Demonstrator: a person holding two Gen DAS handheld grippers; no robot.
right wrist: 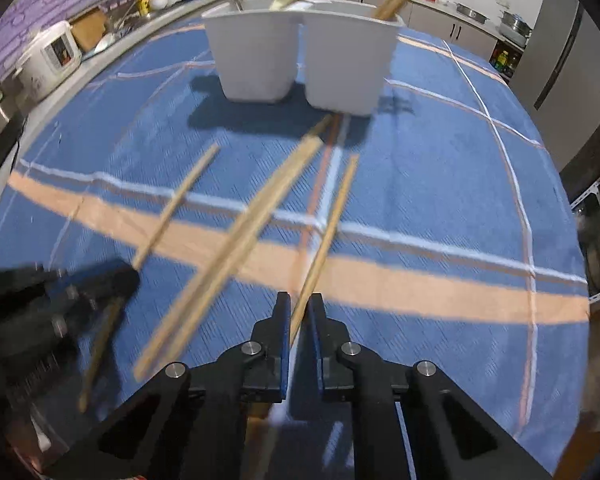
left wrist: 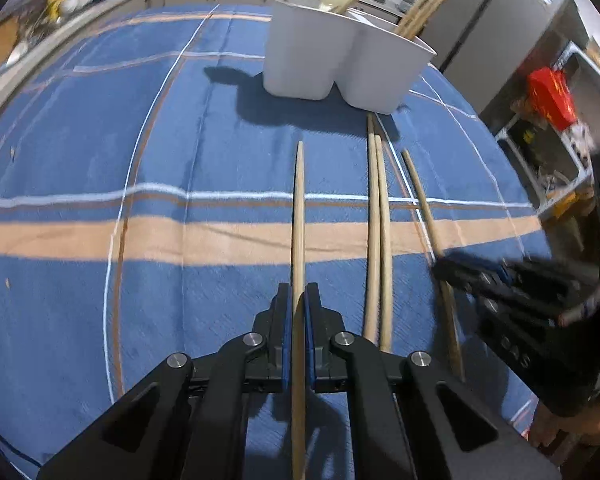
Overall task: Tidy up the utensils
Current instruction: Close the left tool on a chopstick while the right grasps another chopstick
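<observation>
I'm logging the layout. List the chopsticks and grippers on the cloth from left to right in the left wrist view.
Left gripper shut on a single chopstick → pair of chopsticks lying together → another chopstick, clamped in the right gripper.

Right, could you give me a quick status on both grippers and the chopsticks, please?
Left gripper shut on one chopstick. Right gripper shut on another chopstick. Loose pair lies between them. White holder ahead, path clear.

Light: bright, from overhead.
Shadows: dark beside the holder (left wrist: 340, 68).
Blur: chopsticks (right wrist: 236, 248) smeared.
Edges: fisheye-bent, black corners.
</observation>
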